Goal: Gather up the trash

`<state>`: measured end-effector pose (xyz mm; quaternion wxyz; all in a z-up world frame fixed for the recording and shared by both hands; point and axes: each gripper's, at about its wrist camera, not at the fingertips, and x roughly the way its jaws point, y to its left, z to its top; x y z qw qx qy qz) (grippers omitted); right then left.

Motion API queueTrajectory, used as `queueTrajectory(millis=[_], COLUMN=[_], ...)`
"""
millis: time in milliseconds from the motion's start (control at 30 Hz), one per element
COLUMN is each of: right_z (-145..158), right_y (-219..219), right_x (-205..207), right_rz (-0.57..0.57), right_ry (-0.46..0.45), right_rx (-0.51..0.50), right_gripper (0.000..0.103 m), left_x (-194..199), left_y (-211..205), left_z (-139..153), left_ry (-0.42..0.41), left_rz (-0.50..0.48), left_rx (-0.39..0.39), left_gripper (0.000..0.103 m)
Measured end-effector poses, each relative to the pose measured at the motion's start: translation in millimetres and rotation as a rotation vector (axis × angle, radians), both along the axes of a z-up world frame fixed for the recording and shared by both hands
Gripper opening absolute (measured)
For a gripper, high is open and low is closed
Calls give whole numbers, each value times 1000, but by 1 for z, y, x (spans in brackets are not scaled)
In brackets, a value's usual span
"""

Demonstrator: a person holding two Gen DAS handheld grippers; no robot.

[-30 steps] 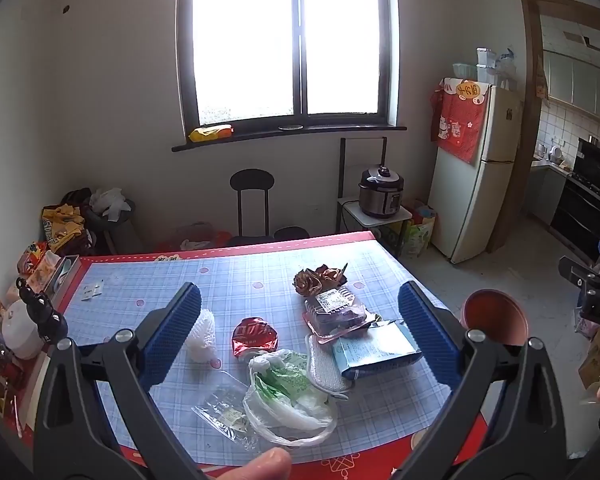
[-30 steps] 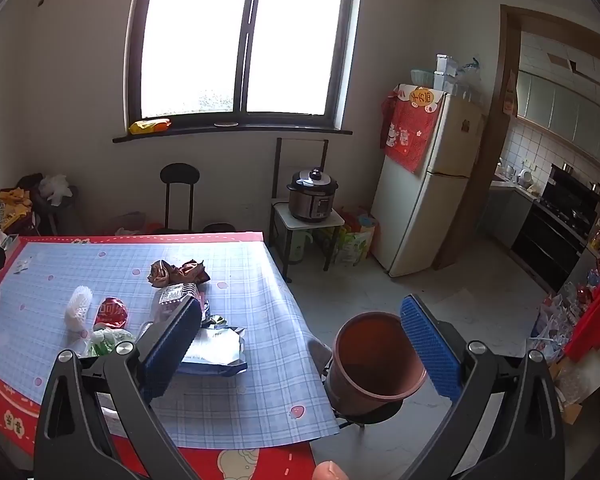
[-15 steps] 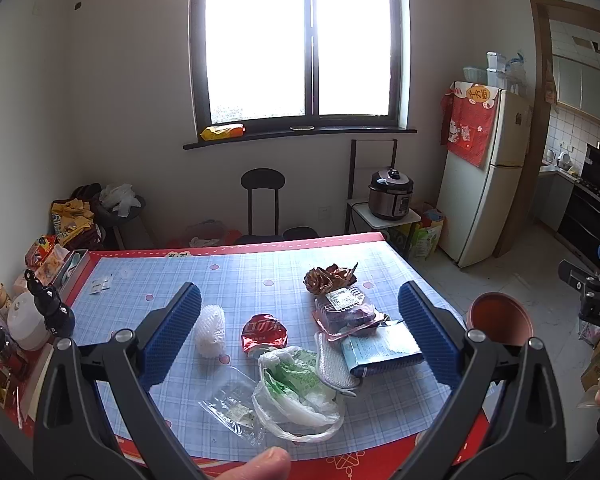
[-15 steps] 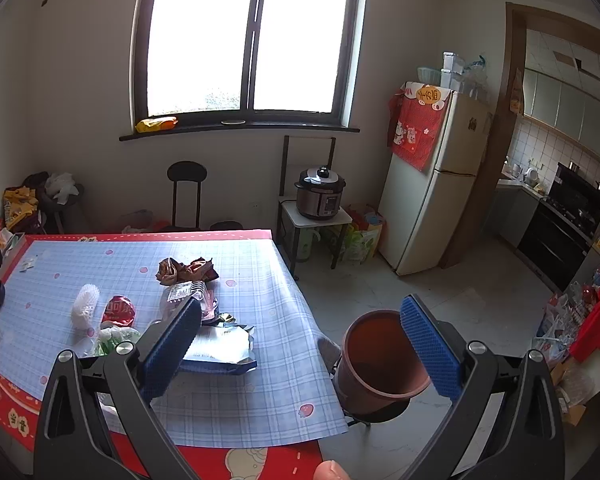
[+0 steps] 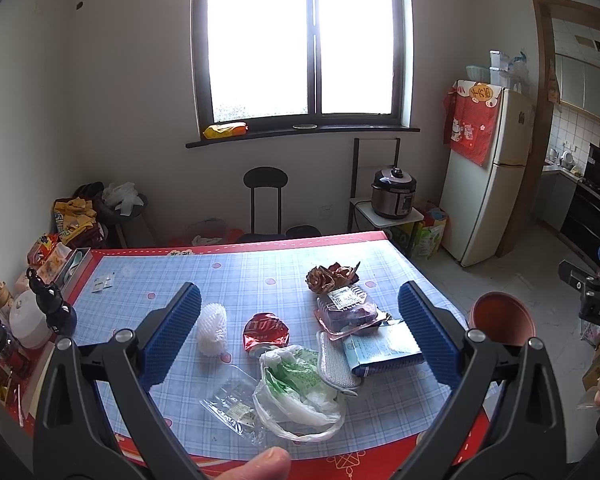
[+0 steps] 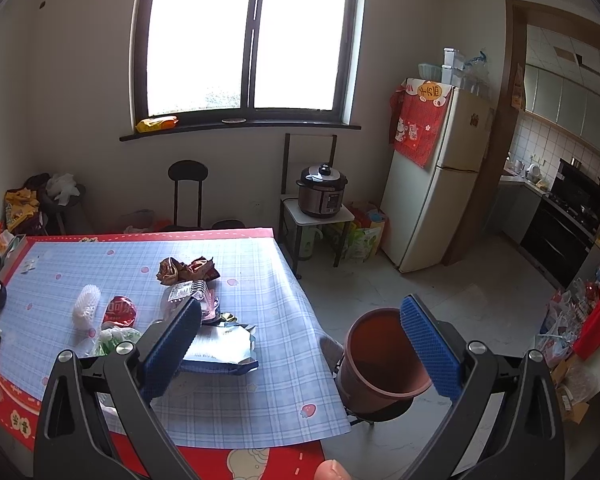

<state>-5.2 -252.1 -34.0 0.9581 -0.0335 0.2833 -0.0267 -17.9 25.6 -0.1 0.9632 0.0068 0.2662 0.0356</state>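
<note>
Trash lies on the blue checked tablecloth: a white foam net, a red foil wrapper, a white-green plastic bag, a clear wrapper, a blue packet, a plastic tray and brown crumpled wrappers. A brown-red bin stands on a stool at the table's right edge. My left gripper is open and empty above the table's near side. My right gripper is open and empty, between the blue packet and the bin.
Jars, a white pot and dark bottles crowd the table's left edge. A black chair stands behind the table. A rice cooker on a small stand and a fridge are at the right. Bags lie on the floor far right.
Both views have shifted slightly: the trash and bin sit a little lower and nearer the centre. Both grippers stay open and empty; nothing on the table moved.
</note>
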Motion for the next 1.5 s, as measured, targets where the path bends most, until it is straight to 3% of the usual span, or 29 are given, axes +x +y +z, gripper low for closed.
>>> queueTrajectory(millis=[833, 1133, 1300, 1500], right_z=[-5, -16, -36, -78], right_y=[-5, -2, 14, 48], right_x=[22, 37, 45, 68], right_rz=[15, 91, 161, 211], right_ry=[10, 49, 43, 121], right_rx=[16, 78, 136, 118], right_gripper=[98, 98, 98, 98], left_x=[22, 28, 23, 28], left_y=[-3, 15, 45, 105], left_z=[5, -3, -26, -86], left_ry=[16, -5, -21, 152], left_rz=[3, 3, 54, 145], left_rx=[-11, -55, -56, -84], left_gripper=[98, 98, 98, 98])
